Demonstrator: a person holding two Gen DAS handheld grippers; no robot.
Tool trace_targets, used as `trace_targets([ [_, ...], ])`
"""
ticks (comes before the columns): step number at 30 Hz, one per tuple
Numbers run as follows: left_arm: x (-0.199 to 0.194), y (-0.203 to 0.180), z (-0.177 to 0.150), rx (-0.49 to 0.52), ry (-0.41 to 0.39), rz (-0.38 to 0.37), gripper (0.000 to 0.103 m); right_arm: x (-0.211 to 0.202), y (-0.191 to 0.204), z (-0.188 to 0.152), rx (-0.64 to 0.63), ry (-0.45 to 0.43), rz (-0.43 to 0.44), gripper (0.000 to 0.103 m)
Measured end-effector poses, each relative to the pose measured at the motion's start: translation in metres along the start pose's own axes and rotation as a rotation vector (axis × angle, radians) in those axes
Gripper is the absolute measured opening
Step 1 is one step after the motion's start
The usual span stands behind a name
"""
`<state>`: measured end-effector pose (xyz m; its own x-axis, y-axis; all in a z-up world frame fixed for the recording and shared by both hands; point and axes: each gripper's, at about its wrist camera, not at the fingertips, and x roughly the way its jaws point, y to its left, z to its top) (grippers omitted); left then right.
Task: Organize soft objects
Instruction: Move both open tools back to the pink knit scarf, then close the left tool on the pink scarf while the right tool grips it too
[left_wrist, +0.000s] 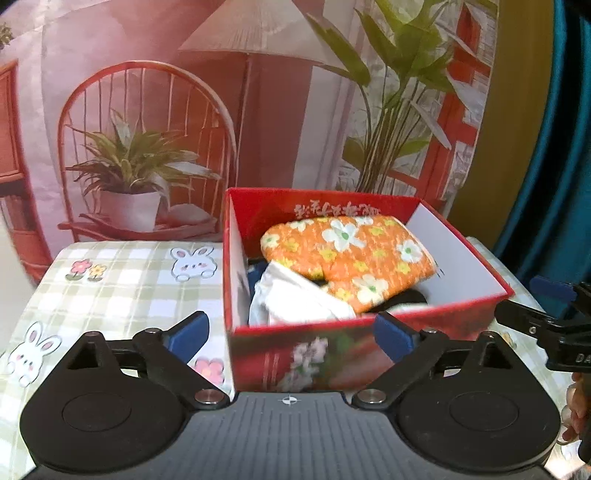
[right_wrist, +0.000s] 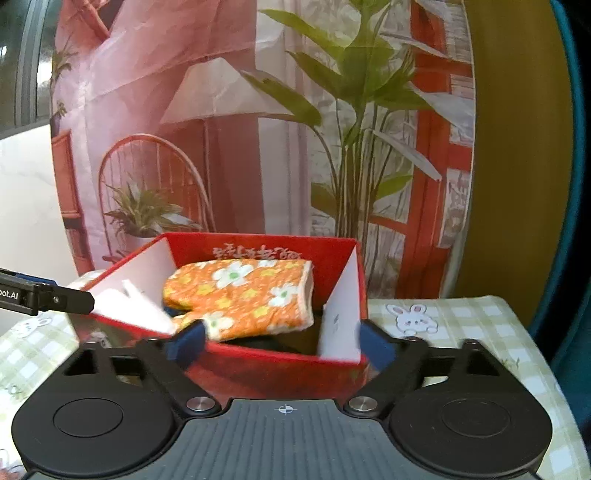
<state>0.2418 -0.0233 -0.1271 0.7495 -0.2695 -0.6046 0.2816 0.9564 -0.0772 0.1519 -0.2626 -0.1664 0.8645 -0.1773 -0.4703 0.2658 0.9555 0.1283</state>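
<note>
A red cardboard box (left_wrist: 436, 328) stands open on the table; it also shows in the right wrist view (right_wrist: 258, 369). An orange flowered oven mitt (left_wrist: 347, 254) lies on top inside it, over a white cloth (left_wrist: 299, 299) and dark items. The mitt (right_wrist: 243, 295) and the white cloth (right_wrist: 144, 306) also show in the right wrist view. My left gripper (left_wrist: 291, 336) is open and empty in front of the box's near wall. My right gripper (right_wrist: 280, 345) is open and empty at the box's near right corner. The right gripper's finger (left_wrist: 532, 317) shows at the right edge of the left wrist view.
The table has a green checked cloth with rabbits and flowers (left_wrist: 122, 280). A printed backdrop of a chair, plants and a lamp (left_wrist: 147, 129) hangs right behind the table. A teal curtain (left_wrist: 554, 166) hangs at the right. The left gripper's finger (right_wrist: 48, 297) enters the right wrist view.
</note>
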Motion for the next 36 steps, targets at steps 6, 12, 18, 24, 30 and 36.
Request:
trace_targets([
  [6, -0.044, 0.002, -0.035, 0.004, 0.01, 0.035, 0.099, -0.036, 0.013, -0.016, 0.025, 0.005, 0.027, 0.102],
  [12, -0.071, 0.005, -0.086, -0.013, 0.118, 0.028, 0.099, -0.068, 0.02, -0.044, 0.039, 0.053, 0.047, 0.102],
  [18, -0.084, 0.004, -0.133, -0.024, 0.197, 0.012, 0.099, -0.093, 0.026, -0.089, 0.058, 0.185, 0.053, 0.102],
  [24, -0.086, -0.003, -0.158, -0.04, 0.234, -0.007, 0.099, -0.107, 0.031, -0.118, 0.04, 0.305, 0.008, 0.102],
  [30, -0.087, -0.004, -0.165, -0.047, 0.253, -0.001, 0.099, -0.108, 0.041, -0.133, -0.01, 0.396, 0.018, 0.102],
  [36, -0.077, 0.001, -0.169, -0.086, 0.292, 0.011, 0.099, -0.097, 0.045, -0.137, -0.029, 0.44, 0.007, 0.102],
])
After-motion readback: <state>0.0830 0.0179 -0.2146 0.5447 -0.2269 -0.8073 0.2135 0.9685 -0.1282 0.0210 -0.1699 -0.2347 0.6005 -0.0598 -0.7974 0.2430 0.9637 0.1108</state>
